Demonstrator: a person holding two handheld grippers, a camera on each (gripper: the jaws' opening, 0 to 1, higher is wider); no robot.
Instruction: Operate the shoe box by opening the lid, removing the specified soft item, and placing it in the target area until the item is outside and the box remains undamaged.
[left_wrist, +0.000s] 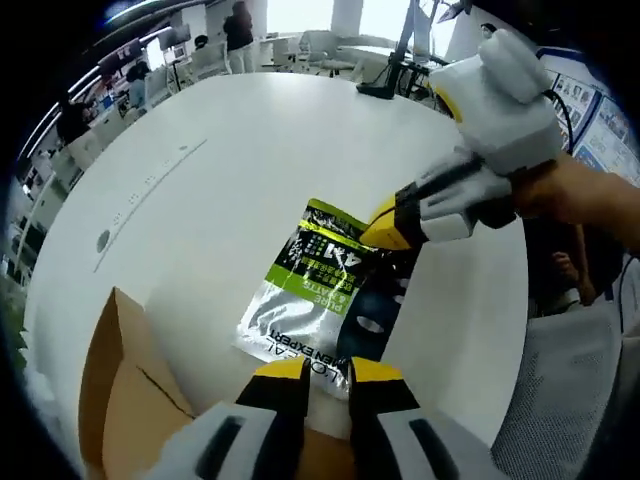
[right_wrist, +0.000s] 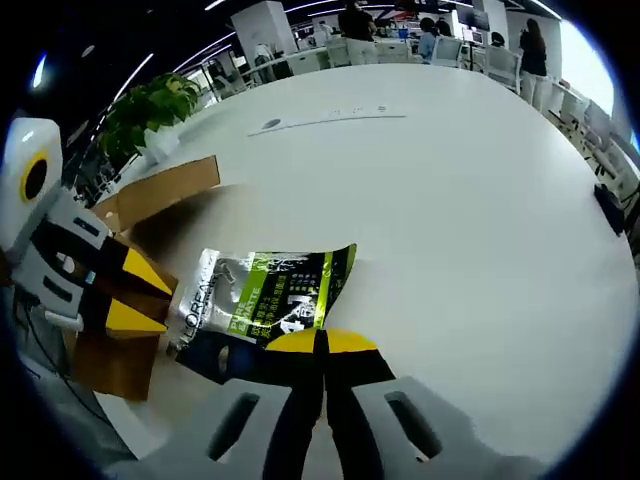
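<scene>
White tabletop (left_wrist: 250, 170) runs across both views, with office desks and standing people along the top of each frame. At lower center of the left gripper view, a silver, green and black pouch (left_wrist: 310, 285) lies flat outside the cardboard box (left_wrist: 120, 385), whose open flap fills the lower left. The right gripper (right_wrist: 322, 342) has its jaws together, pinching the pouch's near edge. The left gripper (left_wrist: 327, 372) shows its yellow-tipped jaws slightly apart over the pouch.
</scene>
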